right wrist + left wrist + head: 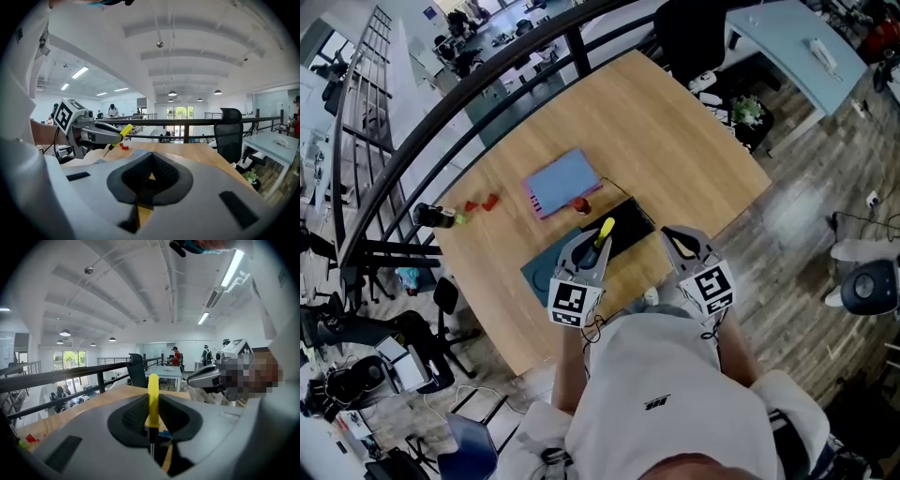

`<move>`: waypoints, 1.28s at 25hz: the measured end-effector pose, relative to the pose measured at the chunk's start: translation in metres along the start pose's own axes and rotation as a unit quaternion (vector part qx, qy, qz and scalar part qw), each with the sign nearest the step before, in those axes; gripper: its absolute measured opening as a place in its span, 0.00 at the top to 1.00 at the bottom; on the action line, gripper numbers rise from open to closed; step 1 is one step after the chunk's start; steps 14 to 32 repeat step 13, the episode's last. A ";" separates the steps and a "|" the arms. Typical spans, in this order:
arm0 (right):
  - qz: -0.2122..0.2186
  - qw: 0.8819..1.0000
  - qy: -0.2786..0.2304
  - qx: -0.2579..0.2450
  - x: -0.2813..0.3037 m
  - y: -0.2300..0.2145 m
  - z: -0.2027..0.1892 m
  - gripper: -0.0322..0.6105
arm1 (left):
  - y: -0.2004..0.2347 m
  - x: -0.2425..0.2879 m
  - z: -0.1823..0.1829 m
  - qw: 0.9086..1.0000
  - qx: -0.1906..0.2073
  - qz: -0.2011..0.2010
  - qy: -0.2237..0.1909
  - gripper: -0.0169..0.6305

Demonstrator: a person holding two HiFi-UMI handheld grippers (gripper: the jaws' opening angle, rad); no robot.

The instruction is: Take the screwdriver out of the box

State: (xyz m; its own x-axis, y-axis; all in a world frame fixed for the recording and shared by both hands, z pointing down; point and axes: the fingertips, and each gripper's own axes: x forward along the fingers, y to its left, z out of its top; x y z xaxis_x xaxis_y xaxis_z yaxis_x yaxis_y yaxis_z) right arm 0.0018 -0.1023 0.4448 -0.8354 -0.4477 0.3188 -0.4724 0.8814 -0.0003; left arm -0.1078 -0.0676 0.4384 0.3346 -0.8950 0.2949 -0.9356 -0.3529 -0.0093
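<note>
**As the screwdriver hangs clear of the box, we weigh where it goes**

Because the left gripper (594, 247) pinches the screwdriver (153, 401) by its thin shaft, just below the yellow handle (605, 231), we judge the lift-out step to be all but made. The handle stands up past the jaw tips and points toward the far side of the table (694, 141). In the head view the tool hangs in the air above the dark box (630, 225) near the near edge, and does not touch it. (We cannot tell whether the teal slab (540, 270) to the left of that box is its lid.)

The right gripper (680, 242) hovers just right of the left one. Its jaws are drawn together with nothing between them, and only bare wood shows through the slit.

Farther off lie a flat blue case (565, 182) and a few small red pieces (490, 201), none of them touched.

As we see it, little of the task is left:

- **Carry:** take the tool sideways, away from the box, with the pinch firm, since a grip on a slim round shaft could let the heavier handle swing.
- **Set down:** lower it onto bare wood, and open the jaws only once it rests there.
- **Right gripper:** it has no job that we can see (steadying the box, perhaps).
</note>
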 end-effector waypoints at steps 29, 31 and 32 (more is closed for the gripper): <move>0.009 1.000 -0.012 -0.011 0.005 0.004 0.013 0.96 | 0.001 -0.003 0.007 1.000 -0.003 0.002 -0.014 0.86; 0.009 1.000 -0.012 -0.011 0.005 0.004 0.013 0.96 | 0.001 -0.003 0.007 1.000 -0.003 0.002 -0.014 0.86; 0.009 1.000 -0.012 -0.011 0.005 0.004 0.013 0.96 | 0.001 -0.003 0.007 1.000 -0.003 0.002 -0.014 0.86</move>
